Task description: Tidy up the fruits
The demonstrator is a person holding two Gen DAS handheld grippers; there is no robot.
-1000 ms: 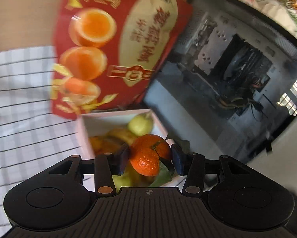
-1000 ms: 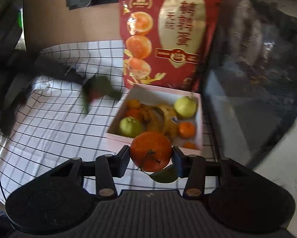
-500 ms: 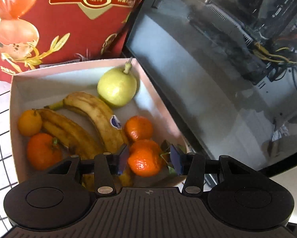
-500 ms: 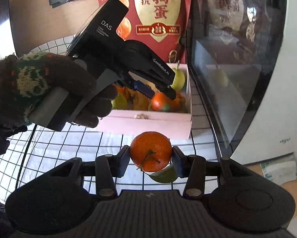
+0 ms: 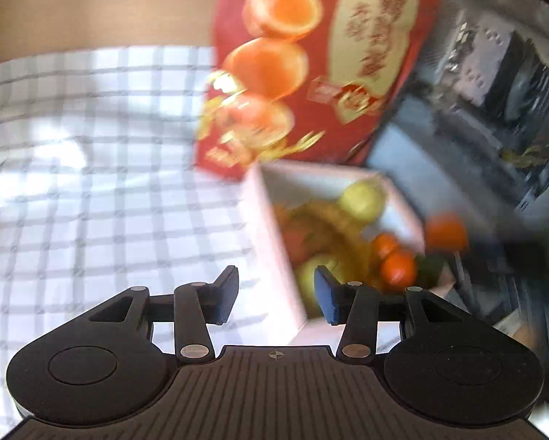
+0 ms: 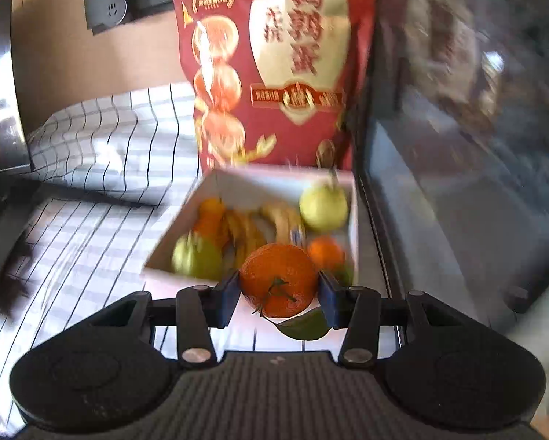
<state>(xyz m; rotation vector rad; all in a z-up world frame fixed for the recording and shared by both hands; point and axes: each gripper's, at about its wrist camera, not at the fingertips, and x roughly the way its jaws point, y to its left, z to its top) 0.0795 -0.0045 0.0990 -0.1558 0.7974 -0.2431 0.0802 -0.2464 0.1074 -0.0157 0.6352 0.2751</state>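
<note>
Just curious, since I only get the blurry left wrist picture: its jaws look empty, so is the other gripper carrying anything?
Observer: Yes, the right gripper is shut on a mandarin with a green leaf under it.
Operator: Is it in the box yet?
Observer: No, it is in the jaws, by the near edge of the pink box.
Operator: Anything behind the red bag?
Observer: A grey wall socket, up left of it.
</note>
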